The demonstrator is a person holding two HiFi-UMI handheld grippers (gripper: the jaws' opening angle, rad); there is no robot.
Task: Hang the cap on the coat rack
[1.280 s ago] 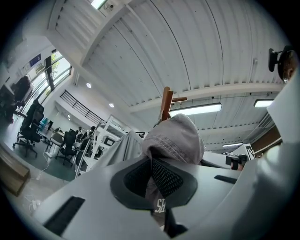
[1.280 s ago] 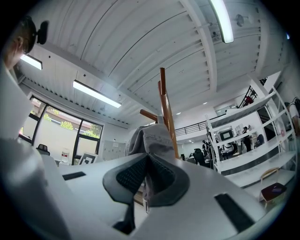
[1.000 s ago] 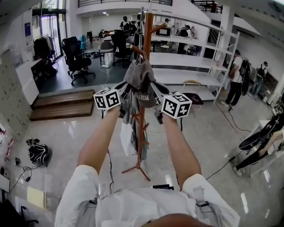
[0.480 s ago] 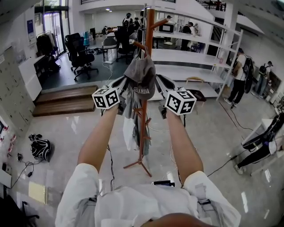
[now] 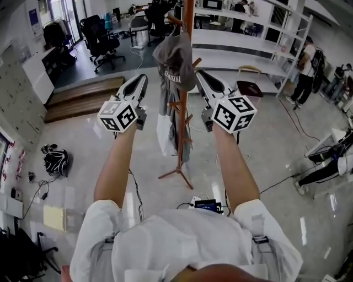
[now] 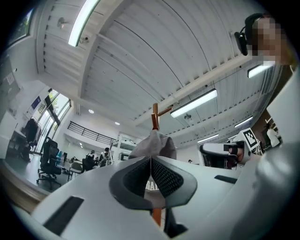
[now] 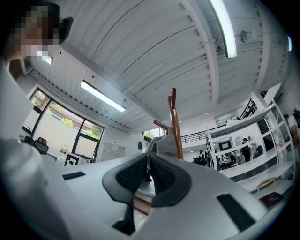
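Grey cloth marks the cap point(image 5: 175, 55), which hangs high on the wooden coat rack point(image 5: 189, 16), draped over one of its upper pegs. The crown hides the exact point of contact. The cap sits between the two grippers and slightly ahead of their tips, touching neither.

The left hand-held gripper point(image 5: 141, 82) has its jaws pressed together with nothing between the pads. The right hand-held gripper point(image 5: 202, 78) is likewise closed and empty. Each flanks the pole, one to either side.

Judging from this, the hanging itself looks done and the step in hand is the retreat. The next move calls for drawing both grippers straight back from the rack without brushing the brim, since the cap appears only loosely perched and a nudge could slide it off.

Below the cap, under the level of the grippers, other garments point(image 5: 164, 129) hang down the pole. They crowd the space between the forearms, so a downward pull-back risks snagging them.

Farther off, beyond the left hand-held gripper, stand wooden steps point(image 5: 83, 93) and office chairs point(image 5: 102, 38), and a dark bag point(image 5: 55, 163) lies on the floor. White shelving point(image 5: 248, 38) rises beyond the right one. None of these obstructs the withdrawal.
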